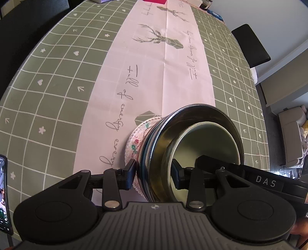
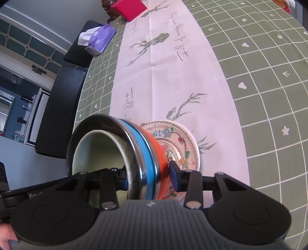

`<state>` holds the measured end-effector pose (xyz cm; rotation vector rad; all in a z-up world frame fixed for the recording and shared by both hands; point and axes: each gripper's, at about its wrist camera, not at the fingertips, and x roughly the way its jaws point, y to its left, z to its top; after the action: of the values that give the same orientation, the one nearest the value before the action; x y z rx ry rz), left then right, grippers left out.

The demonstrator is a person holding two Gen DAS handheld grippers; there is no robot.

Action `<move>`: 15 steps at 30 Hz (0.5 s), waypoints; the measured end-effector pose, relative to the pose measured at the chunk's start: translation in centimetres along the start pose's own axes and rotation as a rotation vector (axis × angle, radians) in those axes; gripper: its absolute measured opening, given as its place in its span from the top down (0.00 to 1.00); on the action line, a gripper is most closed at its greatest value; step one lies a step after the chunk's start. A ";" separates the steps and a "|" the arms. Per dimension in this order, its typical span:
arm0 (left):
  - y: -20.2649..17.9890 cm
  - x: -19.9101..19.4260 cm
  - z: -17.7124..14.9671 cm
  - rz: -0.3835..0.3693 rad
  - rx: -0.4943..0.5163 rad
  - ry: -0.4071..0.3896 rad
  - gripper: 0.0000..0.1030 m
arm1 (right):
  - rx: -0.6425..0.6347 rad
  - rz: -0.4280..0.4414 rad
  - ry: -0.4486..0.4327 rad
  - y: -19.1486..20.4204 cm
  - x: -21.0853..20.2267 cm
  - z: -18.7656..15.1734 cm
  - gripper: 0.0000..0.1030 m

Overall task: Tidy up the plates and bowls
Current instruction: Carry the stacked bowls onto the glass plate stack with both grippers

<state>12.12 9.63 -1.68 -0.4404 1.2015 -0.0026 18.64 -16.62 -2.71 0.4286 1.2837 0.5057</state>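
A stack of dishes fills both views: a patterned glass plate (image 1: 132, 142) (image 2: 181, 146) at the base, an orange plate (image 2: 157, 152), a blue plate (image 2: 144, 153), a steel bowl (image 1: 159, 150) (image 2: 134, 146), and a pale bowl (image 1: 207, 140) (image 2: 100, 150) nested inside. My left gripper (image 1: 154, 173) clamps one side of the stack, one finger under the glass plate and one inside the bowls. On the opposite side my right gripper (image 2: 148, 177) is shut on it the same way. I cannot tell whether the stack touches the table.
The table carries a green grid cloth (image 1: 57, 77) with a pink deer-print runner (image 1: 154, 67) down its middle. A purple tissue box (image 2: 102, 38) and a red box (image 2: 130, 8) sit at the far end. Black chairs (image 2: 59, 107) (image 1: 250, 44) flank the table. A phone (image 1: 3, 192) stands at the left edge.
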 end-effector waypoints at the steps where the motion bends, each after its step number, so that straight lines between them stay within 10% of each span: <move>1: 0.0 0.2 0.0 -0.002 -0.001 0.004 0.59 | 0.003 -0.005 0.002 -0.1 0.1 0.0 0.62; 15: 0.0 1.2 0.7 -0.005 -0.013 0.007 0.58 | 0.046 -0.003 0.028 -1.3 0.9 0.6 0.62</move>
<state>13.20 9.59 -2.59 -0.4549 1.2083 -0.0009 19.58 -17.19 -3.99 0.4597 1.3246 0.4818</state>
